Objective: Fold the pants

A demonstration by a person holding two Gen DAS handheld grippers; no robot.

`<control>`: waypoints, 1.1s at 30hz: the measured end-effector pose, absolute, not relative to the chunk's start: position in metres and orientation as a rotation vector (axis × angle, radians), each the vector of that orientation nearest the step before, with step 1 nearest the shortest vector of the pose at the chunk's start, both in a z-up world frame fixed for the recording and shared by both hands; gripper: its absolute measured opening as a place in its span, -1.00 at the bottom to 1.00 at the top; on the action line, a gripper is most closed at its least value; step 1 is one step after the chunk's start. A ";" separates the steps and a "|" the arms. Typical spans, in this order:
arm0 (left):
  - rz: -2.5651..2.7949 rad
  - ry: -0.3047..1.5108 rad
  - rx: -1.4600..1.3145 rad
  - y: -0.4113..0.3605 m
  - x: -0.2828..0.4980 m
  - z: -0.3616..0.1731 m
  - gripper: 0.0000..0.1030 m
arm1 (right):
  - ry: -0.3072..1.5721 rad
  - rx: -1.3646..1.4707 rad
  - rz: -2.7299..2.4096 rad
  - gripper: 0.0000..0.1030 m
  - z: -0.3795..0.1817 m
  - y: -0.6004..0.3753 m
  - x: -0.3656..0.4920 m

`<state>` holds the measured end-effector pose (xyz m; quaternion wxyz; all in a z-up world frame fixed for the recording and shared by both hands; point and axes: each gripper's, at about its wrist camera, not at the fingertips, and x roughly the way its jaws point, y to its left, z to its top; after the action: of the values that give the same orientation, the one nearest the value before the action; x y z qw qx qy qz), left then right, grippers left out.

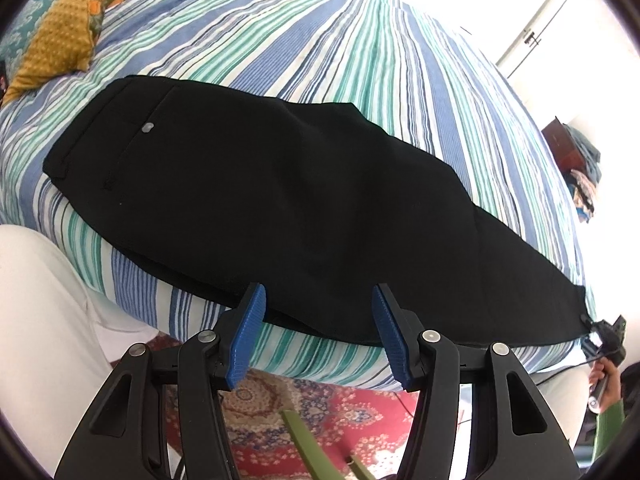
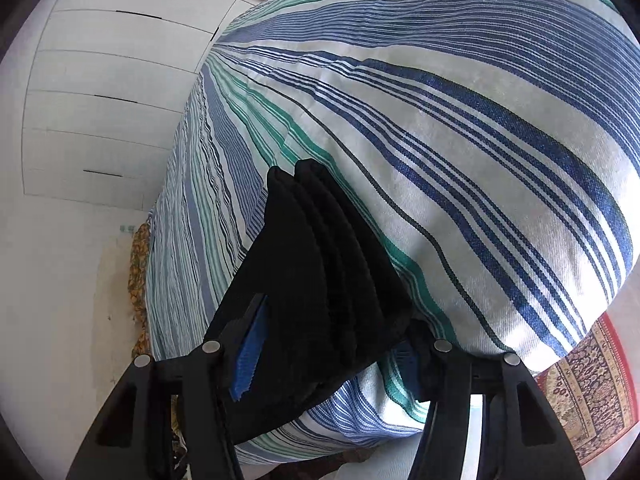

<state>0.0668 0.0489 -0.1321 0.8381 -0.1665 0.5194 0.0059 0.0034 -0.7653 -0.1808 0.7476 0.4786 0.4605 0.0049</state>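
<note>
Black pants (image 1: 288, 200) of plain dark cloth lie stretched out long on the bed, one leg folded over the other, and the hem end is caught between the blue ribbed pads (image 2: 250, 354) of the right gripper (image 2: 324, 340). In the right wrist view the black fingers of this gripper are closed on the bunched hem, whose layers of cloth stand up in folds between them. The one pad shows clearly, the other is almost hidden behind the cloth.

The left gripper (image 1: 318, 312) stands open. Its two blue ribbed pads (image 1: 250, 332) are well apart and nothing is between them; they hover just above the near edge of the pants, about at the middle of their length, and it cannot be told whether the tips touch the cloth.

The waistband with a small grey button (image 1: 147, 128) lies to the left in the left wrist view, and the legs run to the right, where the right gripper is seen at the far hem, held by a hand (image 1: 606, 380) in a green sleeve.

Under the pants is a bed cover with blue, green and white stripes (image 1: 360, 52). A mustard yellow knobbly cushion (image 1: 56, 40) lies near the waist end. Below the bed edge is a red patterned carpet (image 1: 320, 412), and behind the bed are white cupboard doors (image 2: 100, 80).
</note>
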 end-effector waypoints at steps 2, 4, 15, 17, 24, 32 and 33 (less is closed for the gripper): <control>0.019 1.079 -0.352 0.052 0.065 -0.128 0.12 | 1.013 1.044 0.023 -0.65 -0.181 -0.762 0.005; 0.031 1.072 -0.360 0.057 0.064 -0.128 0.13 | 0.983 1.063 0.033 -0.78 -0.174 -0.758 0.000; 0.045 0.982 -0.473 0.087 0.080 -0.134 0.13 | 0.728 1.197 0.468 -0.81 -0.057 -0.630 0.014; 0.053 0.971 -0.492 0.096 0.077 -0.140 0.13 | 0.724 1.181 0.554 -0.80 -0.045 -0.574 0.023; 0.067 0.946 -0.634 0.133 0.063 -0.153 0.13 | 0.797 1.150 0.701 -0.80 -0.069 -0.370 0.056; 0.015 0.896 -0.709 0.143 0.057 -0.146 0.16 | 0.967 0.322 0.710 0.20 -0.111 -0.152 0.051; 0.003 0.886 -0.711 0.143 0.056 -0.143 0.23 | 0.974 0.193 0.727 0.39 -0.116 -0.136 0.041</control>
<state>0.0556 0.1430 -0.1431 0.8431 -0.3365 0.4195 0.0015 0.0415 -0.1356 -0.1160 0.8167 0.0906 0.4568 0.3409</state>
